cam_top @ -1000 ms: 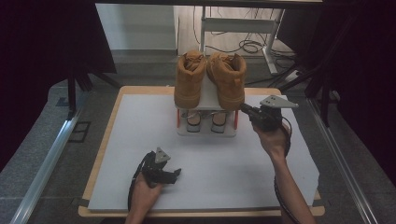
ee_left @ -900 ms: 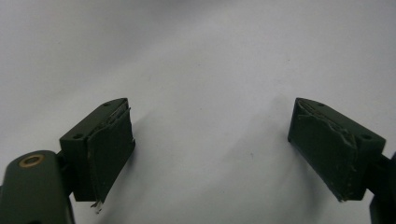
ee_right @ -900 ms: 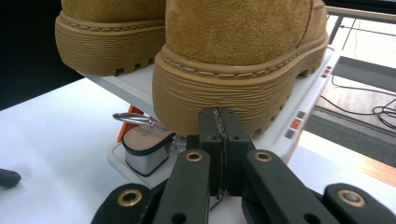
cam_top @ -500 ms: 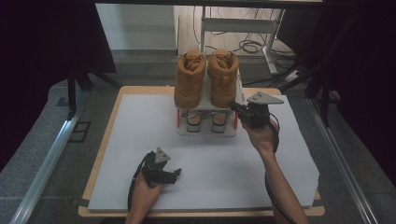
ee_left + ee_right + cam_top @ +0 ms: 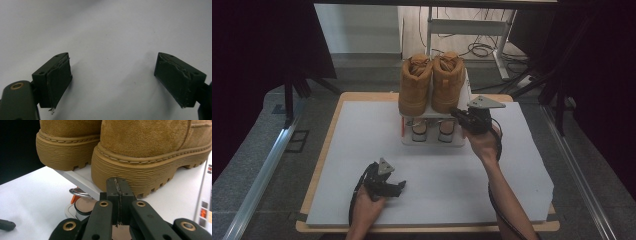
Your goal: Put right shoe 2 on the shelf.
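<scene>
Two tan suede boots, the left boot (image 5: 414, 85) and the right boot (image 5: 447, 82), stand side by side on top of a small white rack (image 5: 432, 142) at the back of the table. My right gripper (image 5: 455, 113) is shut with nothing in it. Its tip is at the near end of the right boot's ribbed sole. In the right gripper view the closed jaws of the right gripper (image 5: 117, 185) point at that right boot (image 5: 150, 145), with the left boot (image 5: 67, 147) beyond; whether they touch I cannot tell. My left gripper (image 5: 401, 186) rests open near the front edge. In its own view the left gripper (image 5: 112, 80) has only bare white surface between its jaws.
The white mat (image 5: 362, 150) covers a wooden tabletop. Two small round-topped items (image 5: 419, 129) sit on the rack's lower shelf. Behind the table are a desk frame and cables (image 5: 477, 50) on the floor. Dark curtains flank both sides.
My right gripper has moved left, up to the right boot's sole. That boot now stands straighter and closer beside the left boot. The left gripper has kept still.
</scene>
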`<action>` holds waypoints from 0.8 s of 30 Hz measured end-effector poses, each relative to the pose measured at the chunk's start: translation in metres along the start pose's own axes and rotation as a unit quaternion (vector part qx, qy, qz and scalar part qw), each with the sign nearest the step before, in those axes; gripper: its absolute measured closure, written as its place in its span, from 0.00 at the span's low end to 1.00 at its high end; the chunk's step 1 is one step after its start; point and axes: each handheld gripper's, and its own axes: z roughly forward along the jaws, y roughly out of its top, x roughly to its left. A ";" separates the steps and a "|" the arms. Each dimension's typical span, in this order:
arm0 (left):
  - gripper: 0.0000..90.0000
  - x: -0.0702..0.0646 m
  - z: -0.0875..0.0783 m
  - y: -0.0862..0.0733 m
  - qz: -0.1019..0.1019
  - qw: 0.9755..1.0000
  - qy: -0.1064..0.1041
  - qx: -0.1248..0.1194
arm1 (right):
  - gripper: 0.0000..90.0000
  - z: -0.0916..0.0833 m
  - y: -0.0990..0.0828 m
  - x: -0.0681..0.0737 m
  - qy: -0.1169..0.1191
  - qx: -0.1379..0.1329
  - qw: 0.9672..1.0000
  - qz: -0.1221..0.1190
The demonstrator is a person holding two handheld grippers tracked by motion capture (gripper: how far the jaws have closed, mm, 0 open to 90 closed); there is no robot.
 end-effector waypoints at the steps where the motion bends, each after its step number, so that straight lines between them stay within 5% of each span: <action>1: 0.15 0.000 0.000 0.000 0.000 1.000 0.000 0.000 | 1.00 0.001 0.000 0.001 0.000 0.000 1.000 0.000; 5: 0.15 0.000 0.000 0.000 -0.001 1.000 0.000 0.000 | 0.98 0.002 0.000 0.001 0.002 0.001 1.000 0.000; 24: 0.15 0.000 0.000 0.000 0.001 1.000 0.000 -0.001 | 0.50 -0.015 -0.003 0.003 0.014 -0.007 1.000 -0.007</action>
